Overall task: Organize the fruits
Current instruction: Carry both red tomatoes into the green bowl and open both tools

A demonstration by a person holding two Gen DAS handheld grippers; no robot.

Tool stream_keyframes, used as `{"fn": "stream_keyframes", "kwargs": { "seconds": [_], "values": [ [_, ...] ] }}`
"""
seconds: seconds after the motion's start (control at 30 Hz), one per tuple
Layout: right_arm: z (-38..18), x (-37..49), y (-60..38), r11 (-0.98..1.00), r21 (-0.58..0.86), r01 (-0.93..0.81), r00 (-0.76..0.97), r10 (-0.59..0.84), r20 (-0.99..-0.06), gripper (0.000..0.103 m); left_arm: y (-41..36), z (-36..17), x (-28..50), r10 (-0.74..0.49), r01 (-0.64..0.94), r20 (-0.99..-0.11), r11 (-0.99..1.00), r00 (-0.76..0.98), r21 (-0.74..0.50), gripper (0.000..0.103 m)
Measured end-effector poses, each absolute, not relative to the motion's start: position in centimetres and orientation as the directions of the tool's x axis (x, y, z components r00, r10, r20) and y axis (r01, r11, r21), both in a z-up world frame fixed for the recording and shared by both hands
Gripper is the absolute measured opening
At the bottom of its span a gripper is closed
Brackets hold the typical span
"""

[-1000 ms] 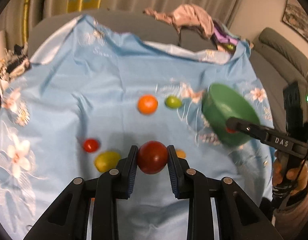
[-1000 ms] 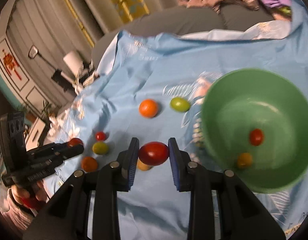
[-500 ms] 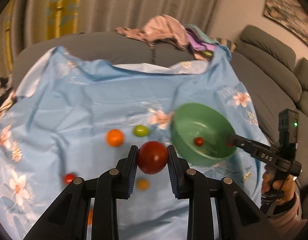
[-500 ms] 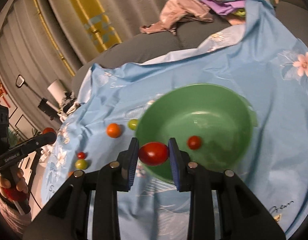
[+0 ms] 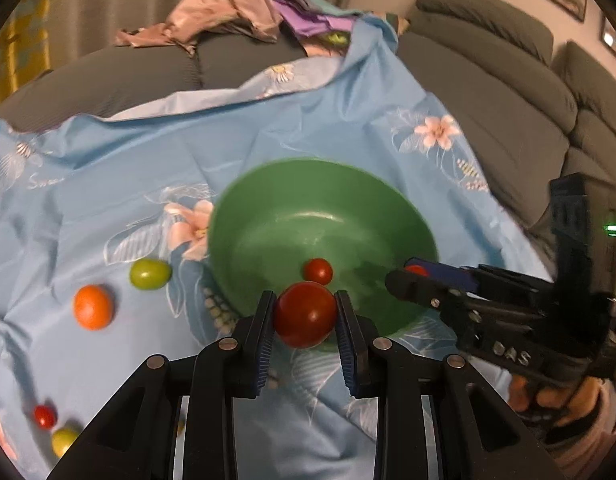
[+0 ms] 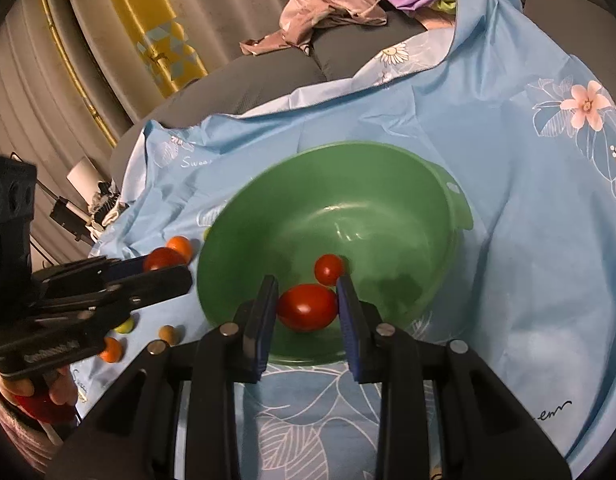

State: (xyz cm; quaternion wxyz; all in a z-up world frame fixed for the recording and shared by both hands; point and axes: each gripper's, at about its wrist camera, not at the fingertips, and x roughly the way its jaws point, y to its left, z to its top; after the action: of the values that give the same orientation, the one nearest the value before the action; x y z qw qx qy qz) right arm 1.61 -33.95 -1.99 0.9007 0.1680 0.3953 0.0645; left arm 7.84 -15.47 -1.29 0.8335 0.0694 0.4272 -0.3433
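Note:
A green bowl point(image 5: 268, 216) point(image 6: 388, 168) stands on a blue flowered cloth and holds a small red tomato point(image 5: 318, 271) point(image 6: 329, 269). My left gripper point(image 5: 305, 316) is shut on a large red tomato point(image 5: 304, 314), held over the bowl's near rim. My right gripper point(image 6: 307, 308) is shut on another red tomato point(image 6: 307, 306), also held over the bowl's near edge. Loose on the cloth to the left lie an orange fruit point(image 5: 93, 306), a green one point(image 5: 149, 274), a small red one point(image 5: 44, 416) and a yellow one point(image 5: 64, 441).
The cloth point(image 5: 108, 168) covers a grey sofa point(image 5: 488, 92). A heap of clothes point(image 5: 228, 8) lies at the back. The right gripper shows at the right of the left wrist view point(image 5: 412, 280); the left gripper shows at the left of the right wrist view point(image 6: 164, 268).
Both grippers have moved toward the bowl with their tomatoes still held. The bowl now fills the middle of both views, and the loose fruits have slid off to the left.

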Motion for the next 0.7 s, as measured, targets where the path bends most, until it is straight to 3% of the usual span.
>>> {"fn": "stream_keyframes", "kwargs": {
  "seconds": [0.6, 0.7],
  "values": [
    [-3.0, 2.5, -33.9, 0.948, 0.317, 0.03, 0.661, 0.219, -0.717, 0.033, -17.5, -3.8, 8.5, -0.449, 0.643, -0.801, 0.758, 0.396, -0.107, 0.029],
    [-2.9, 2.4, -33.9, 0.945, 0.325, 0.031, 0.661, 0.225, -0.716, 0.04, -17.4, -3.6, 8.3, -0.452, 0.643, -0.797, 0.759, 0.4, -0.108, 0.029]
  ]
}}
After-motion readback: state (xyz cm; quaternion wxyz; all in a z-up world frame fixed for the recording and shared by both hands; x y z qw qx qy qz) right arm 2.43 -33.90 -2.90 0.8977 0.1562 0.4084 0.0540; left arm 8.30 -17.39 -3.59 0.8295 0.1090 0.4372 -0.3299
